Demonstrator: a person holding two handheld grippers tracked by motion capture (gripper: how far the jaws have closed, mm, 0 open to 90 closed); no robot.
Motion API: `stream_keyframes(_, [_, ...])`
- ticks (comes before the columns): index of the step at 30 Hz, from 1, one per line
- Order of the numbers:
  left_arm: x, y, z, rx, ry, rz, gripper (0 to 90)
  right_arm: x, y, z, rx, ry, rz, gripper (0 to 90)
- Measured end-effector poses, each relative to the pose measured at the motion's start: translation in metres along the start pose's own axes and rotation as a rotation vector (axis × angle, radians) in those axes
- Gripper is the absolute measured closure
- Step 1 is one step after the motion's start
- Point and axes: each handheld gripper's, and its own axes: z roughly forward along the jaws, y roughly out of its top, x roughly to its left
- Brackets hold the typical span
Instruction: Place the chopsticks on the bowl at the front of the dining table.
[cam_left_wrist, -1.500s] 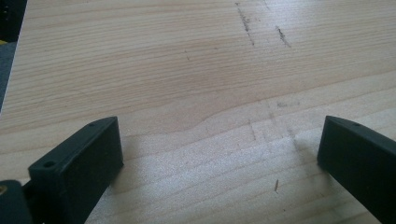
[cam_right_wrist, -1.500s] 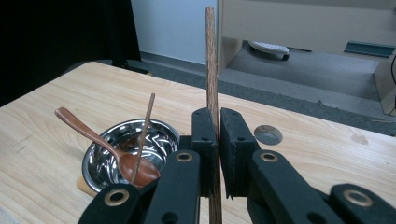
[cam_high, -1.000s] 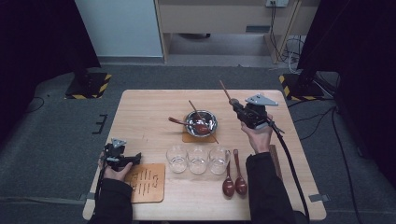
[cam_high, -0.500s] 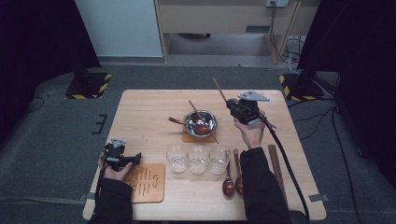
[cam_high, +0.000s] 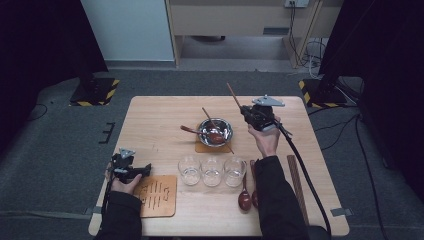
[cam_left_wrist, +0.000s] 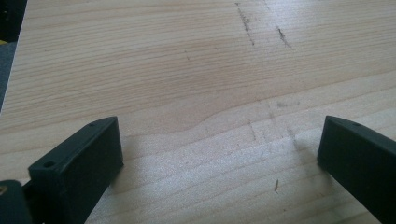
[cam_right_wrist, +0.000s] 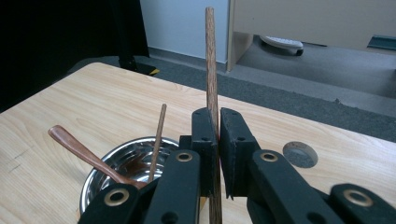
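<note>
My right tongs (cam_right_wrist: 215, 140) pinch a chopstick (cam_right_wrist: 211, 60) upright, just right of the bowl (cam_high: 215, 132) at mid-surface. My left tongs (cam_left_wrist: 219, 154) rest spread on the surface's (cam_high: 160, 120) near left.

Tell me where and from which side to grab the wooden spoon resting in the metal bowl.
Grip the wooden spoon on its bare handle, which sticks out past the left rim of the metal bowl and slopes up above the table. Coming from the bowl's left seems best: the spoon's head lies inside the bowl beside a chopstick, leaving little room there.
</note>
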Motion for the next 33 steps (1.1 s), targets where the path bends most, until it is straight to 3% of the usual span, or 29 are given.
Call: stream_keyframes(33, [0.0, 0.0, 0.0, 0.0, 0.0, 0.0, 0.0, 0.018, 0.015, 0.041, 0.031, 0.033, -0.001, 85.0])
